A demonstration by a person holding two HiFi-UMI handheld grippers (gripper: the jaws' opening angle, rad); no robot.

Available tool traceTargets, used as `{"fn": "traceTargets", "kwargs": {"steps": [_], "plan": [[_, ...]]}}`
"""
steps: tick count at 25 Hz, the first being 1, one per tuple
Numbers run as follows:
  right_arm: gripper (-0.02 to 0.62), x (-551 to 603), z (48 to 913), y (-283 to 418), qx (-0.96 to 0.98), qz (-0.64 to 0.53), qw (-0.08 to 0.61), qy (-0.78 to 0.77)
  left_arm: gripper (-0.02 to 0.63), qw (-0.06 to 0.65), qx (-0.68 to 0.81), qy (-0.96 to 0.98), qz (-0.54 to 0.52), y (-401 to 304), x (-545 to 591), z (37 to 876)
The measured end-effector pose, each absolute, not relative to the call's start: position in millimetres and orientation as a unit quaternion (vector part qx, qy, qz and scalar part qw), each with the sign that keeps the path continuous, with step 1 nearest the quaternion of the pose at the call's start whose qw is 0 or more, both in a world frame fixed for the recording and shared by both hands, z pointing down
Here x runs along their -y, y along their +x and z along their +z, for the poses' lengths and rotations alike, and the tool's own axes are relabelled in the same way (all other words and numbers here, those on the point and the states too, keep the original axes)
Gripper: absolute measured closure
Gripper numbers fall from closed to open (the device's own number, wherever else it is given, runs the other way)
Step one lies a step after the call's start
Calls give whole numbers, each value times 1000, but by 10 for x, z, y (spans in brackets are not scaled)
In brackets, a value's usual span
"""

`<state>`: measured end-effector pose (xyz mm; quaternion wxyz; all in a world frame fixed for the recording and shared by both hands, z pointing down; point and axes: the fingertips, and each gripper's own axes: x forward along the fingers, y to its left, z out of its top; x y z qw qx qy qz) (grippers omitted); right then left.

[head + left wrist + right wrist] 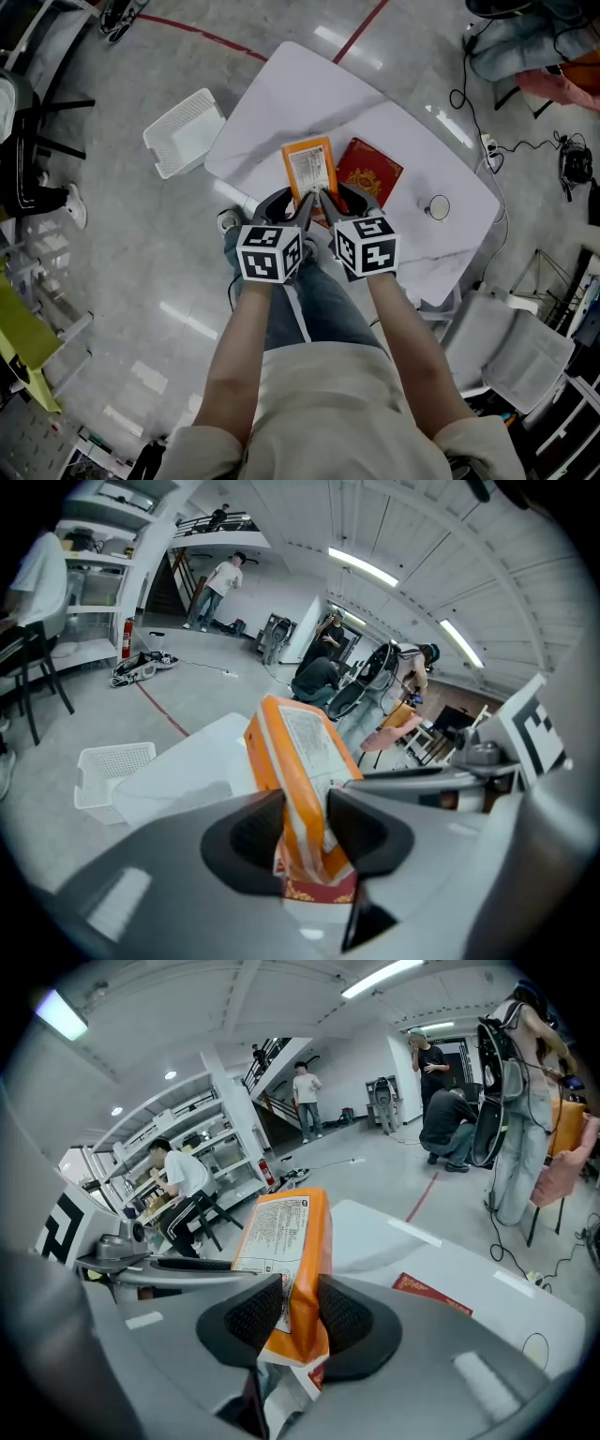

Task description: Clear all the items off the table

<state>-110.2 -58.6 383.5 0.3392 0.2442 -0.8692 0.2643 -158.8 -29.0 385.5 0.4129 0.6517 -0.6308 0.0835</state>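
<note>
Left gripper (307, 827) and right gripper (300, 1312) are pinching one orange plastic packet (309, 167).
One red flat packet (370, 171) is lying by the table's (300, 94) near edge.

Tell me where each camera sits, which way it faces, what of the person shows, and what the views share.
Head view: on the person's head, looking steeply down at the table; forearms, legs, left gripper and right gripper show.
Left gripper view: on that gripper, looking along its fingers, shut on the orange packet; right gripper alongside.
Right gripper view: same from the other side; left gripper alongside.
Shared: all three show the orange packet held by both grippers.
</note>
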Motion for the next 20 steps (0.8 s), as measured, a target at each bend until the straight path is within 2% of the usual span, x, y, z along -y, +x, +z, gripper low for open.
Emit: {"fn": "traceTargets", "kwargs": {"steps": [9,20], "plan": [[478,444,3872,-1540,866,258,355,239,453,426,631,645,70,-2023,141,3901],[479,295,3938,-2461,862,265,364,235,454,441,625,640,70,-2945,-12,3968]]}}
